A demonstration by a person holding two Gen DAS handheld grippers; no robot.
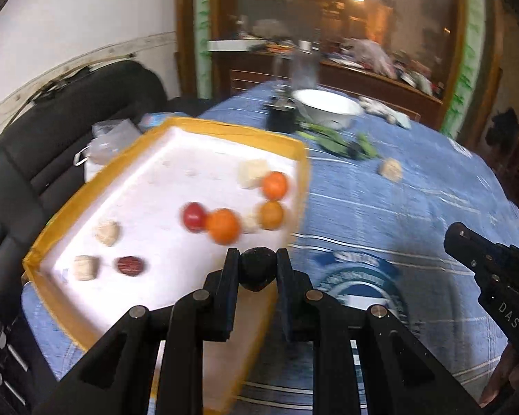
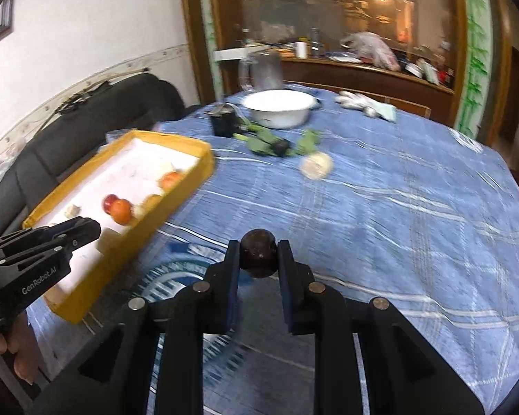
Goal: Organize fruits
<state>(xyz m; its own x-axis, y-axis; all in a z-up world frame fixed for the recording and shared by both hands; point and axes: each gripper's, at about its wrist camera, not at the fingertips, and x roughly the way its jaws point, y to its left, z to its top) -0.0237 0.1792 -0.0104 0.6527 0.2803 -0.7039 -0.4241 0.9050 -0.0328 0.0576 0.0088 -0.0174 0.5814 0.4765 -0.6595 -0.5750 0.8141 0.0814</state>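
In the left wrist view the left gripper [image 1: 258, 271] clamps a dark fruit [image 1: 257, 268] over the tray's [image 1: 45, 242] near right edge, seemingly ready to drop it in, while in the right wrist view the right gripper [image 2: 258, 259] pinches a dark plum [image 2: 258, 252] above the worktop [image 2: 380, 224], which needs carrying left.

"GenRobot.AI" in white on the side of my left gripper [image 2: 83, 228]. "DAS" on the body of my right gripper [image 1: 458, 238]. The round blue emblem [image 1: 363, 276] on the tablecloth [image 2: 398, 207] beside the yellow box [image 2: 190, 176] carries lettering too blurred to read.
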